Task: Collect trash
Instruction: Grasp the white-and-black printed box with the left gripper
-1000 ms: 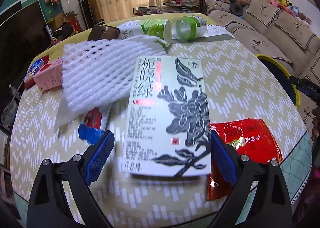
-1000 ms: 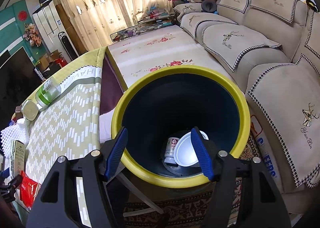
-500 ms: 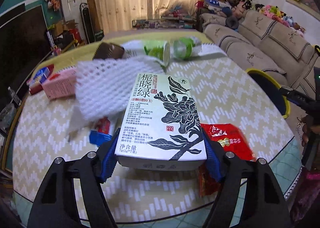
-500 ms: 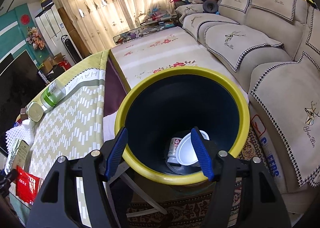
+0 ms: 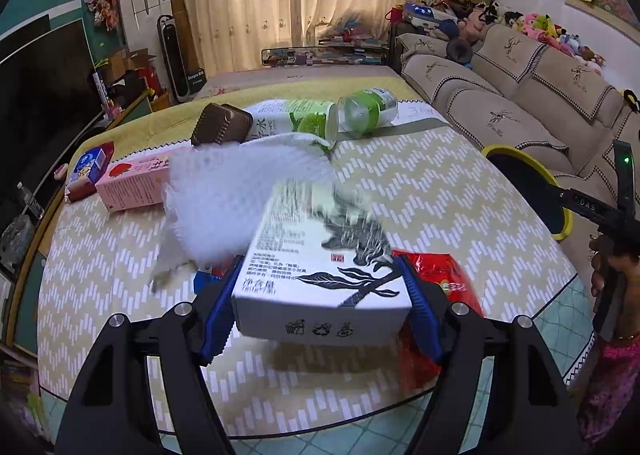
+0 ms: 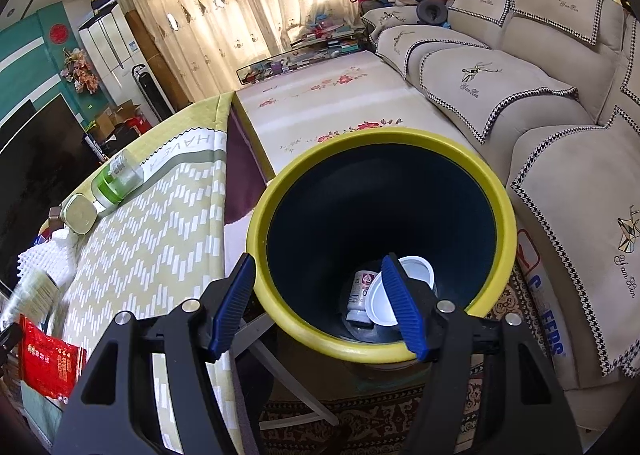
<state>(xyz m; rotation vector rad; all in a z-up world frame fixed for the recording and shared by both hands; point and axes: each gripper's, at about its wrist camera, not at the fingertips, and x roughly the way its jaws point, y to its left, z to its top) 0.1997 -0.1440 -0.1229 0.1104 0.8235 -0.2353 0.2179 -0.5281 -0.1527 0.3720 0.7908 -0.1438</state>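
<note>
I have the left claw (image 5: 320,307) clenched on the near end of the white tea carton (image 5: 320,263), which is raised off the table (image 5: 440,191). The carton's far end is blurred.

Risk 1: the pads grip only the near end, so the long carton could pivot or slip during a fast swing.

Risk 2: the white foam net (image 5: 240,191) lies at the carton's far end; I cannot tell whether they touch. If they do, the net could drag along and fall short of the bin.

Risk 3: the red wrapper (image 5: 436,295) lies just beside the right pad and could be swept off the table edge.

The right claw (image 6: 316,303) is released and empty, poised over the yellow-rimmed bin (image 6: 280,191). If it stays there it blocks the carton's drop, and the two claws could collide at the rim.
</note>
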